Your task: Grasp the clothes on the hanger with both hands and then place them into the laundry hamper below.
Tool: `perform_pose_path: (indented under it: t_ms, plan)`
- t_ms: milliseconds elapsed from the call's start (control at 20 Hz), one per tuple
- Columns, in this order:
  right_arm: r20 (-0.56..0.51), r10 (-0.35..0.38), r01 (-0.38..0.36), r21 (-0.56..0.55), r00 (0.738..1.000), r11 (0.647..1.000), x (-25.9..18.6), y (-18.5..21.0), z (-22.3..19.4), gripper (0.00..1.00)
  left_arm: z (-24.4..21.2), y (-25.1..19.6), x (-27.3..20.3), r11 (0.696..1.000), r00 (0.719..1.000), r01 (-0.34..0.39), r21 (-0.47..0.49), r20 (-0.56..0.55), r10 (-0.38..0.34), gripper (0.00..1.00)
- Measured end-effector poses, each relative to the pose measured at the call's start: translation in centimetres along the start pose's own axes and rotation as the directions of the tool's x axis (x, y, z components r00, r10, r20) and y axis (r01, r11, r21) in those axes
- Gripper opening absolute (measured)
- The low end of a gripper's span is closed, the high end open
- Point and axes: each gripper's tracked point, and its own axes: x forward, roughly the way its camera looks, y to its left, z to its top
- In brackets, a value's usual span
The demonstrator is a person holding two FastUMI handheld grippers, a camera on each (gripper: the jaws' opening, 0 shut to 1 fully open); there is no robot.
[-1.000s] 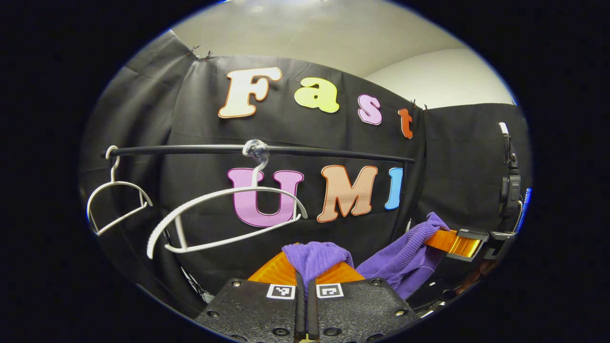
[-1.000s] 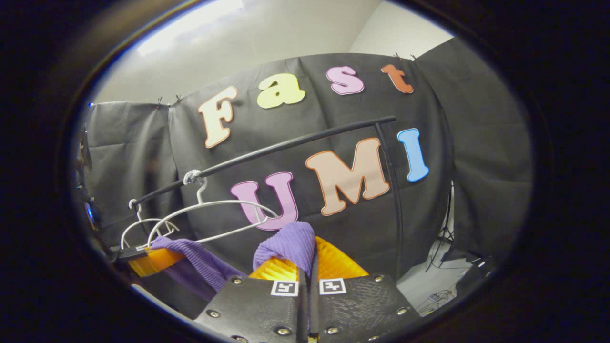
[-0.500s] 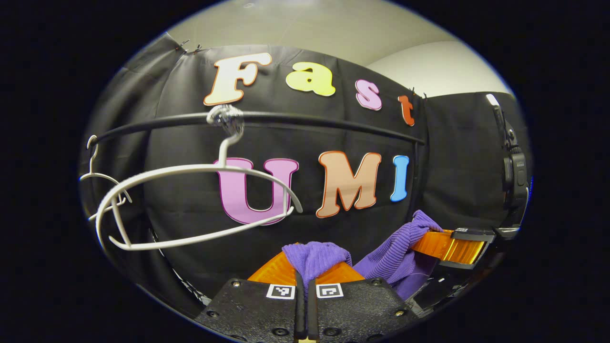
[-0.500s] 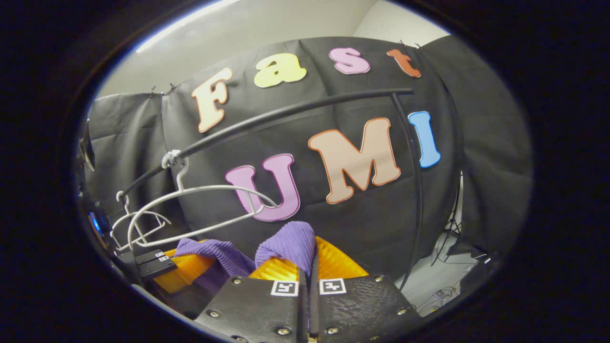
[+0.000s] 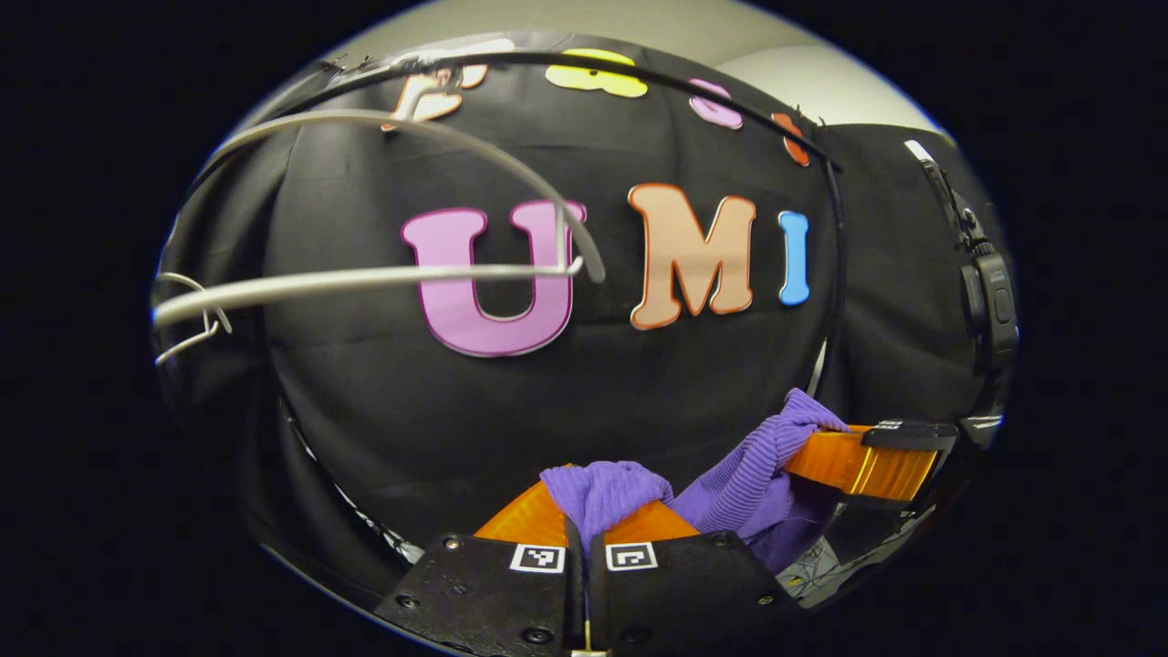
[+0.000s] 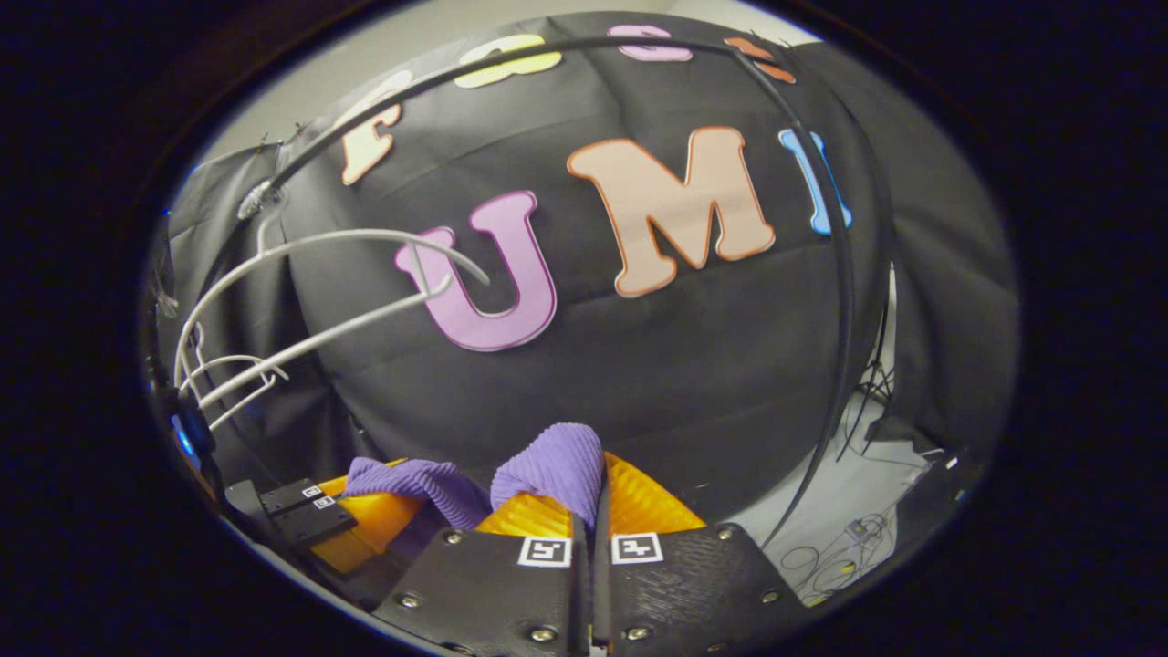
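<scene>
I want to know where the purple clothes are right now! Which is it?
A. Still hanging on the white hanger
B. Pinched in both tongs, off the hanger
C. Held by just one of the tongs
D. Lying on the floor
B: the purple clothes are pinched in the left tongs and the right tongs, while the white hanger hangs bare on the rail.

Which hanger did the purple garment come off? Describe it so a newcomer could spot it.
Find the black rail arching across the booth's dark cloth wall. Two white hangers hook on it; the one meant is the big bare hanger, nearest the purple garment. Its neighbour, the small hanger, sits farther along the rail at the left edge.
</scene>
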Motion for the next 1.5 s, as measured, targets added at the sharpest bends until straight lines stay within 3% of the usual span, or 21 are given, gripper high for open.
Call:
perform_pose_path:
  t_ms: [50, 550, 800, 1200, 1300, 1400, 1500]
  plan:
    - [-0.019, -0.006, 0.006, -0.001, 1.000, 1.000, 0.9, -0.3, -1.0, 0.02, -0.9, 0.0, 0.8, 1.000, 1.000, -0.008, -0.010, -0.019, 0.008, 0.02]
    - [-0.233, -0.038, 0.024, -0.064, 0.972, 0.998, 8.7, -1.9, -13.4, 0.02, -14.5, 2.3, 5.8, 0.999, 0.971, -0.032, -0.012, -0.239, 0.028, 0.02]
    - [-0.319, -0.072, 0.035, -0.119, 0.945, 0.992, 11.8, -4.0, -19.7, 0.03, -22.9, 3.0, 8.7, 0.997, 0.927, -0.063, -0.040, -0.372, 0.043, 0.02]
    - [-0.425, -0.085, 0.046, -0.102, 0.901, 0.994, 15.6, -4.0, -28.2, 0.03, -30.9, 5.7, 9.6, 0.996, 0.868, -0.076, -0.039, -0.494, 0.047, 0.04]
    - [-0.470, -0.105, 0.063, -0.105, 0.876, 0.992, 16.4, -4.8, -30.7, 0.03, -32.6, 6.3, 10.0, 0.997, 0.849, -0.075, -0.030, -0.526, 0.048, 0.05]
    - [-0.517, -0.153, 0.099, -0.130, 0.843, 0.987, 17.1, -6.5, -33.7, 0.07, -34.7, 6.7, 10.2, 0.999, 0.832, -0.049, -0.003, -0.554, 0.039, 0.09]
    - [-0.528, -0.180, 0.113, -0.157, 0.830, 0.981, 17.2, -8.0, -35.7, 0.53, -36.3, 7.1, 10.3, 0.999, 0.817, -0.051, -0.007, -0.576, 0.037, 0.65]
